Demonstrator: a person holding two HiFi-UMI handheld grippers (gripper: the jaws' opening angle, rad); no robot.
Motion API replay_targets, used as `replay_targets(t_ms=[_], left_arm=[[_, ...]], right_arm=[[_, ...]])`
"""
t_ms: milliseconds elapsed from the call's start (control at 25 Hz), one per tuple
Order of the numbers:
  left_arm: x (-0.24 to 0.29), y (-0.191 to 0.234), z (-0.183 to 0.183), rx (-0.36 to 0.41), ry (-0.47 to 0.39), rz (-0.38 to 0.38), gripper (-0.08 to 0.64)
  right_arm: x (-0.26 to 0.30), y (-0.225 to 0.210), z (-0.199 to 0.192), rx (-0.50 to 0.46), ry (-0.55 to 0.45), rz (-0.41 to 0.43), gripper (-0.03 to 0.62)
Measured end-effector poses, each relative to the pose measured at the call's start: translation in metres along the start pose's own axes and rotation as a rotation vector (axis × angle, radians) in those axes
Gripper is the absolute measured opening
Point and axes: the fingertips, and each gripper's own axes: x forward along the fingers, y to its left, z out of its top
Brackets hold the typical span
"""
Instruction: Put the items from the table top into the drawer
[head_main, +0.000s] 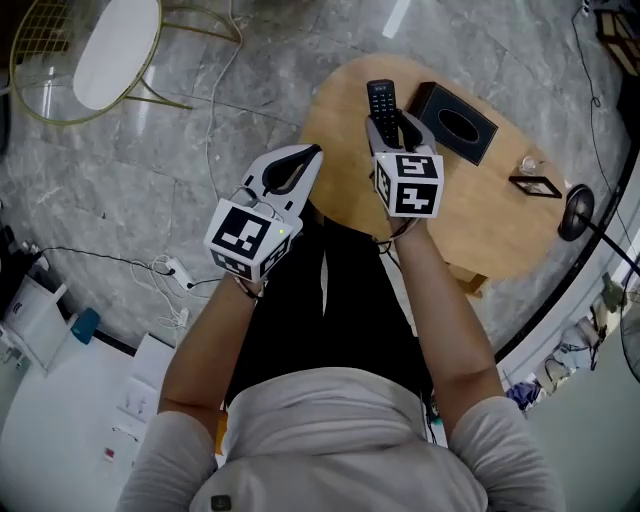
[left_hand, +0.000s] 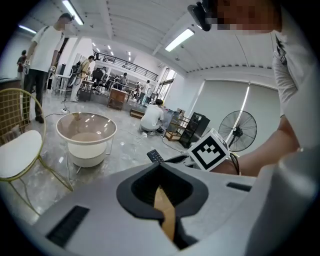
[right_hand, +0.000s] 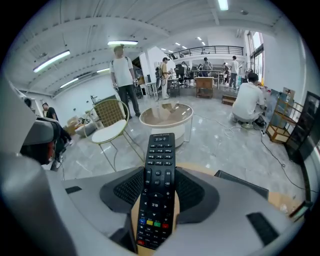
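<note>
A grey marbled floor (head_main: 120, 190) is seen below an oval wooden table (head_main: 480, 215) at the upper right of the head view. A black box (head_main: 455, 122) is set on the table near its top edge. A glass (head_main: 527, 164) and a black frame (head_main: 537, 186) lie further right. A gold wire chair (head_main: 110, 50) is placed at the upper left, and a fan (head_main: 577, 212) at the right edge. An open hall with strip lights, a railed gallery and several people is shown in the gripper views.

The remote (head_main: 381, 98) is clamped between the jaws of the right gripper (head_main: 392, 128), over the table's left end. The left gripper (head_main: 310, 155) is held with its jaws closed tip to tip on nothing.

The print at the remote's top cannot be read. Only black-and-white square markers are carried on the cubes.
</note>
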Motion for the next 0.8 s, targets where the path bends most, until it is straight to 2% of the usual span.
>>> replay_targets(t_ms=[480, 800], left_arm=[[-0.130, -0.074, 0.093, 0.130, -0.107, -0.031, 0.009], [-0.210, -0.123, 0.134, 0.208, -0.183, -0.087, 0.009]], right_arm=[[-0.182, 0.070, 0.077, -0.050, -0.166, 0.017, 0.210], [-0.289, 0.141, 0.098, -0.151, -0.273, 0.041, 0.210]])
